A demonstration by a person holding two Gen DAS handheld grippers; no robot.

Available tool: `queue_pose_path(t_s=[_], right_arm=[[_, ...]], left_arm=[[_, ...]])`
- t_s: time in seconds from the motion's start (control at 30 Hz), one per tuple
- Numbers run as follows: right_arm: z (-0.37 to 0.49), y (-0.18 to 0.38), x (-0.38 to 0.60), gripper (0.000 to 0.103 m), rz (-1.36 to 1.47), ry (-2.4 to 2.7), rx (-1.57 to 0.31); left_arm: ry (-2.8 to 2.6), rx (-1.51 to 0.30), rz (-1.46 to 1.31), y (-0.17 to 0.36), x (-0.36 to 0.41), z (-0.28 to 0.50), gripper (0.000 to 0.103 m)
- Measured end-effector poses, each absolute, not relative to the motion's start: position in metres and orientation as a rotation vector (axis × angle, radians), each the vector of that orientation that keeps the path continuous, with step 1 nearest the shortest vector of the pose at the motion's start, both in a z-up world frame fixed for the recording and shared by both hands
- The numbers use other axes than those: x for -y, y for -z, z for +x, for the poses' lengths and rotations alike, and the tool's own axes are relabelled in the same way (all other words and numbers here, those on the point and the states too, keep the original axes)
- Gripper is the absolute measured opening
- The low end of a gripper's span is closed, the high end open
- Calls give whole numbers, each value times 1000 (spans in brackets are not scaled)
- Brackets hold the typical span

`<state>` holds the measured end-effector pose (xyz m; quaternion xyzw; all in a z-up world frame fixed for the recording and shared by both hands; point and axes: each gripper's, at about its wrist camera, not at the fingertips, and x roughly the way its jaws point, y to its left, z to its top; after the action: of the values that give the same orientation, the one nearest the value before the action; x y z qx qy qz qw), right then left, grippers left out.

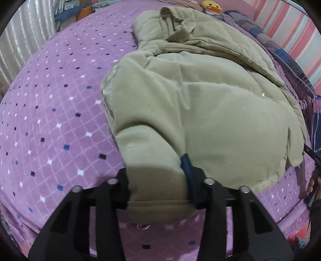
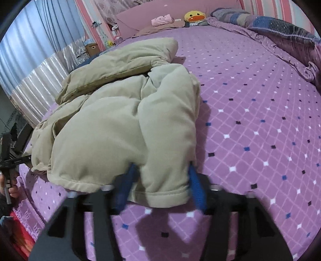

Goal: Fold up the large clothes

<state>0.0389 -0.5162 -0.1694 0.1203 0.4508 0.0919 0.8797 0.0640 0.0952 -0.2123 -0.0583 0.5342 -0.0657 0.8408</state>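
A large beige padded jacket [image 1: 200,96] lies partly folded on the purple patterned bed; it also shows in the right wrist view [image 2: 112,120]. My left gripper [image 1: 157,166] has its fingers around a jacket sleeve cuff [image 1: 158,188], with the jaws set wide on either side of the cloth. My right gripper [image 2: 162,176] has its blue fingers [image 2: 197,186] on either side of the other cuff or hem fold [image 2: 166,188], jaws also wide. Neither view shows for certain that the cloth is pinched.
The purple bedspread [image 2: 260,120] spreads wide to the right. A yellow duck plush [image 2: 194,16] and pink pillows sit at the headboard. A dark patterned quilt [image 2: 280,28] lies along the far right. Curtains [image 2: 30,66] hang at the left. The bed's front edge is near.
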Motion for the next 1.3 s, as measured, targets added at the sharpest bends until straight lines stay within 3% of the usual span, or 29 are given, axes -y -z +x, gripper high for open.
queue_pose_path(t_s=[0.07,0.27,0.93,1.3], right_arm=[[40,165,520,23,289,-194,-938],[47,127,520,19,270,-176,-884],[169,-10,497,13,285,-195,-706],[241,-9,484,10,216,-132,-843]], left_arm=[[159,-1129,-122,206,-96,66,26],[228,-1121,-140,177,-100,76,19],[239,-1063,-221,46,-101,191,19],[175,-1087,-260,51,-123,246,19]])
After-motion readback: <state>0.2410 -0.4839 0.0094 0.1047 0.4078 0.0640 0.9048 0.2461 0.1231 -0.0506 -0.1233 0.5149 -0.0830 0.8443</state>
